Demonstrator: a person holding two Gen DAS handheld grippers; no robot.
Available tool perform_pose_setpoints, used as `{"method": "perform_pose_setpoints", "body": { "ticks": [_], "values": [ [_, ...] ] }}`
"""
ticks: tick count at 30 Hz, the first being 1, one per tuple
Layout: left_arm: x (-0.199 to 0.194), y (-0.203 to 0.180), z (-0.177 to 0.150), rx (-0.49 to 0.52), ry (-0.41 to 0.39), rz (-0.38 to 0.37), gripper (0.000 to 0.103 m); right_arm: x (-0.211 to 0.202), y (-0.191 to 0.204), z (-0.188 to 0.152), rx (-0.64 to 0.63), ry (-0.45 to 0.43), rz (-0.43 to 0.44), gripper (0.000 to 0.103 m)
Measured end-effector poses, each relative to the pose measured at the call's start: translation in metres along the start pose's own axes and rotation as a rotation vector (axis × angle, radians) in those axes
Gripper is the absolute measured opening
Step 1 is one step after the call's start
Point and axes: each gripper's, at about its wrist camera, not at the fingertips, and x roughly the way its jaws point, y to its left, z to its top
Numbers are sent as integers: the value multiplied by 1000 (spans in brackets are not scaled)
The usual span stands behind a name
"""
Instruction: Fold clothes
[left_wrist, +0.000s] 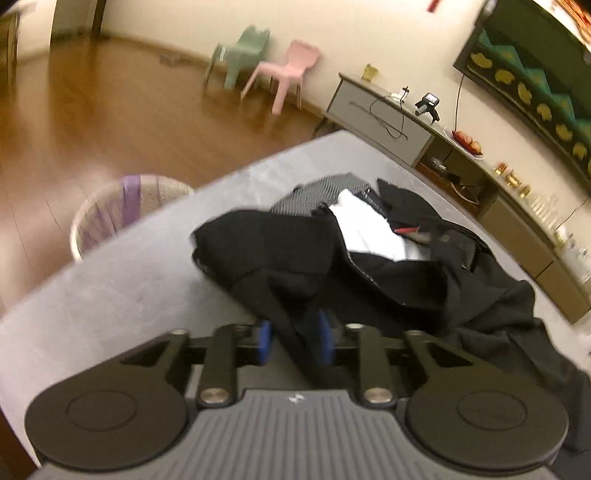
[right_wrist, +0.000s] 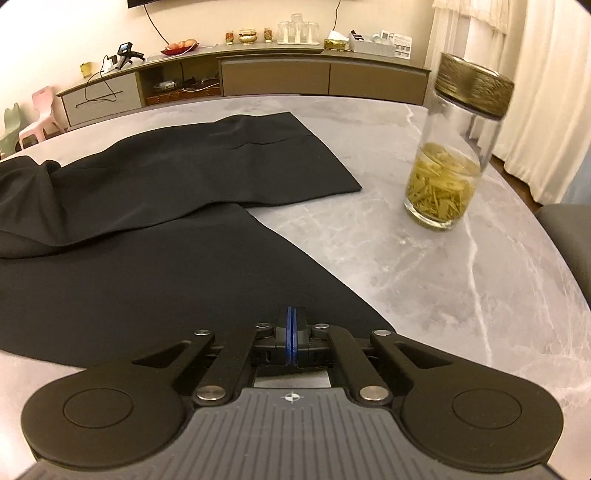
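My left gripper (left_wrist: 295, 345) and right gripper (right_wrist: 291, 339), matte black linkage arms with triangular cut-outs, round black discs at the outer corners, silver pivot screws, blue finger pads (left_wrist: 325, 341), ribbed grey housing stamped with a small white emblem

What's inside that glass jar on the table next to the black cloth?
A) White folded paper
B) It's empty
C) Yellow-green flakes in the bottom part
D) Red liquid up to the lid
C: in the right wrist view the jar holds yellow-green flakes only in its lower part, clear glass above, standing on the table apart from the black cloth.
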Motion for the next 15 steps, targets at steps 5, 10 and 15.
{"method": "perform_pose_setpoints", "body": {
  "ticks": [5, 10, 15],
  "values": [
    [4, -55, 0, 104, -5, -53, 73, 4, 6, 0, -14, 1, -19, 12],
    [20, -104, -19, 292, 17, -75, 73, 3, 13, 2, -36, -16, -28, 48],
    [47, -106, -36, 369, 91, 32, 71, 8, 25, 2, -89, -9, -2, 48]
  ]
}}
